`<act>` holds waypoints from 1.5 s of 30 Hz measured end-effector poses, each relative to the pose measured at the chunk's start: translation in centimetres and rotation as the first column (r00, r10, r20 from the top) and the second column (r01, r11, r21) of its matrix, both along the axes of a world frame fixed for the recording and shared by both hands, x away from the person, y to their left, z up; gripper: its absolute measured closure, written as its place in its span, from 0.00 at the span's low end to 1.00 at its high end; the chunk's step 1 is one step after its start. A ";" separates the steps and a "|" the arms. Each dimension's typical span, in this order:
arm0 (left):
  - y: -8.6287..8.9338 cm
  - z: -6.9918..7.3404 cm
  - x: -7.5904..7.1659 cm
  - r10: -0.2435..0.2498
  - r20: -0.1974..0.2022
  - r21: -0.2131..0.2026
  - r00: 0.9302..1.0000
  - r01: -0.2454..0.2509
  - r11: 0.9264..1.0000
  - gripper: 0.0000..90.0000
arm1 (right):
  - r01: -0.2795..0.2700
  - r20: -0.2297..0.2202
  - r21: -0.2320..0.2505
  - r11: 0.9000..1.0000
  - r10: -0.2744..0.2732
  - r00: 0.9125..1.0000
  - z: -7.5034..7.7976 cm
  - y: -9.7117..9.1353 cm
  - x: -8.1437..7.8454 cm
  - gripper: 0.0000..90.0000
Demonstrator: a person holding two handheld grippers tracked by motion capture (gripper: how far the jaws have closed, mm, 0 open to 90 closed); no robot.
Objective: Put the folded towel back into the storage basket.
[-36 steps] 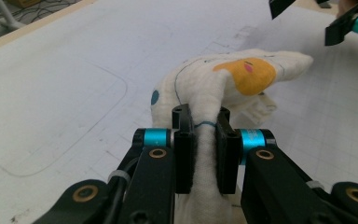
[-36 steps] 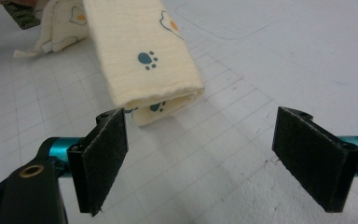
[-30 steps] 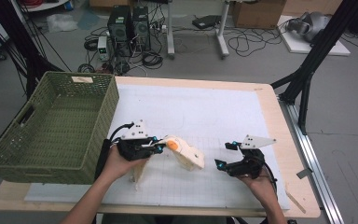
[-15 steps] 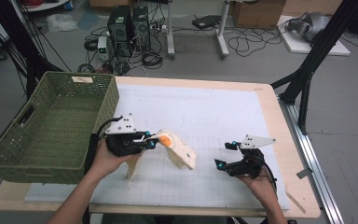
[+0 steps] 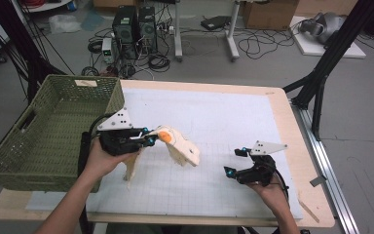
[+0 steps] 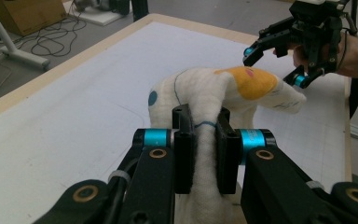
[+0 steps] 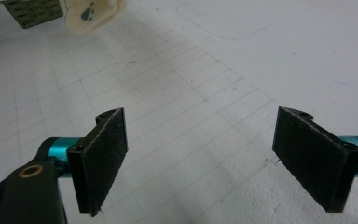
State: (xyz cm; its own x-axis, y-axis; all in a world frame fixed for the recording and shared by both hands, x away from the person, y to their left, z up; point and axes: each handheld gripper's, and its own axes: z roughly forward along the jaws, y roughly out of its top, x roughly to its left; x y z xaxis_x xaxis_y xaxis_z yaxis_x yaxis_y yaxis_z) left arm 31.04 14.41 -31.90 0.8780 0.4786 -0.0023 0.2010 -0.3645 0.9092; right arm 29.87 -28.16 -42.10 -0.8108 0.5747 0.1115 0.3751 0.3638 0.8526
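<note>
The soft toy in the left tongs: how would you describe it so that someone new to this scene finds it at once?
Start at the green woven basket on the table's left end. Just right of it, the left tongs are shut on a cream soft toy held above the white gridded mat. It is the one plush thing there, marked by an orange patch and a small blue-green spot.

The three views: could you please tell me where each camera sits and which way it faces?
High view: above the near edge, looking down at table, basket, both forearms.
Left gripper view: along jaws clamping the plush toy; right gripper beyond.
Right gripper view: between open jaws, over the gridded mat.
All share the toy.
</note>
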 end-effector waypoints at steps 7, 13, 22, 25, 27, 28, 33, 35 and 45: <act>0.8 0.8 0.3 0.023 0.005 0.000 1.000 -0.023 1.000 0.90 | -0.001 0.001 0.002 1.000 0.001 1.000 0.0 0.0 0.1 0.19; 1.4 1.4 0.4 0.040 0.011 -0.005 0.999 -0.040 0.999 0.90 | -0.005 0.002 0.000 1.000 0.005 1.000 -0.1 0.1 0.1 0.19; 2.0 2.0 0.5 0.057 0.015 -0.008 0.998 -0.057 0.998 0.90 | -0.005 -0.002 -0.003 1.000 0.005 1.000 -0.1 0.1 0.2 0.19; 2.3 2.5 0.6 0.064 0.023 -0.012 0.998 -0.063 0.998 0.90 | -0.006 -0.004 -0.003 1.000 0.006 1.000 -0.1 0.1 0.2 0.19; 2.6 2.9 0.6 0.069 0.029 -0.018 0.997 -0.069 0.997 0.90 | -0.005 -0.004 -0.004 1.000 0.005 1.000 -0.1 0.1 0.2 0.19; 2.7 3.2 0.6 0.072 0.032 -0.022 0.997 -0.072 0.997 0.90 | -0.006 -0.004 -0.003 1.000 0.006 1.000 -0.1 0.1 0.2 0.19; 3.7 4.3 0.6 0.095 0.044 -0.034 0.994 -0.094 0.995 0.90 | -0.006 -0.004 -0.005 1.000 0.006 1.000 -0.1 0.1 0.2 0.19; 4.1 4.6 0.6 0.104 0.047 -0.038 0.994 -0.102 0.994 0.90 | -0.006 -0.005 -0.005 1.000 0.006 1.000 -0.2 0.2 0.2 0.19; 6.5 5.6 0.7 0.163 0.056 -0.048 0.985 -0.160 0.986 0.90 | -0.009 -0.005 -0.010 1.000 0.009 1.000 -0.2 0.3 0.3 0.19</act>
